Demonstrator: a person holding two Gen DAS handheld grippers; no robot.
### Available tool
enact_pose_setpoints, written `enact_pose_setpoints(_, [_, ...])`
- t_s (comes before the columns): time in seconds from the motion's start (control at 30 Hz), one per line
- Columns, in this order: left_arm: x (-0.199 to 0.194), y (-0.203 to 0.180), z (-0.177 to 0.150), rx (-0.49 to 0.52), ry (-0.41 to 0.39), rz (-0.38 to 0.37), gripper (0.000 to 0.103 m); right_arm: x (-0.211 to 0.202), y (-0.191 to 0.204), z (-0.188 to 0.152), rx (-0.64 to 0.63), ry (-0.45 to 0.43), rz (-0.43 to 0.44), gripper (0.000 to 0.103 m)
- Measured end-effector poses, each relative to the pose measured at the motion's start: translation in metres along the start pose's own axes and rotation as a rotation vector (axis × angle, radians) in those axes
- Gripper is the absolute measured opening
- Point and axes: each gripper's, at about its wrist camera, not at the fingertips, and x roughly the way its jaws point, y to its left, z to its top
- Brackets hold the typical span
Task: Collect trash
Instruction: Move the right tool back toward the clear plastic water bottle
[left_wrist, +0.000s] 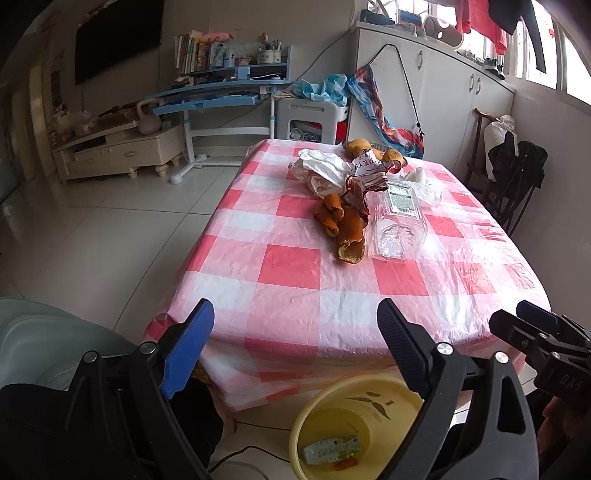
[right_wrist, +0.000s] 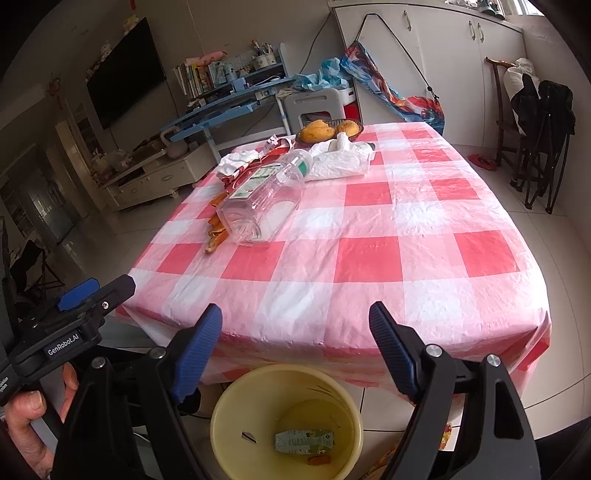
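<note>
Below the table's near edge stands a yellow bucket (left_wrist: 306, 417) (right_wrist: 229, 406) holding a green carton (left_wrist: 330, 448) (right_wrist: 304, 441) and a bit of orange peel (right_wrist: 319, 459). My left gripper (left_wrist: 295, 310) hangs open above the bucket and table edge with nothing between its fingers. Beside it my right gripper (right_wrist: 295, 310) is open and empty too. Farther back on the checked tablecloth (left_wrist: 288, 266) lie orange peels (left_wrist: 343, 225) (right_wrist: 216, 230), a clear plastic bottle (left_wrist: 397, 229) (right_wrist: 258, 206) on its side, a crumpled white bag (left_wrist: 325, 166) (right_wrist: 340, 162) and a red-white wrapper (left_wrist: 365, 181).
A dish of yellow fruit (right_wrist: 328, 131) sits at the table's far edge. A blue desk (left_wrist: 221, 96), a grey stool (left_wrist: 310, 118) and white cupboards (left_wrist: 443, 85) stand behind. A chair with dark clothes (right_wrist: 539, 110) is at the right. A hand (right_wrist: 26, 417) holds the left gripper.
</note>
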Motion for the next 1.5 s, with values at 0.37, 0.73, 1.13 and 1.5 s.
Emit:
enact_pose_setpoints(0.37, [-0.0047,-0.0024,0.0007,0.024,-0.039,0.001,0.087,0.0009,0.0017,-0.0004,-0.004,0.005,-0.005,0.078])
enact_pose_setpoints(0.73, [-0.0033,-0.0027,0.0000,0.017,-0.030,-0.010,0.087,0.0021,0.0020,-0.0011,-0.006,0.008,-0.007,0.078])
enact_pose_setpoints(1.13, [-0.0035,-0.0020,-0.0003,0.016,-0.032,-0.009,0.087,0.0028,0.0026,-0.0015,-0.008,0.009,-0.007,0.078])
enact_pose_setpoints(1.5, [-0.0026,-0.0008,-0.0017,0.009,-0.033,-0.006,0.089,0.0027,0.0028,-0.0015,-0.008,0.008,-0.008,0.079])
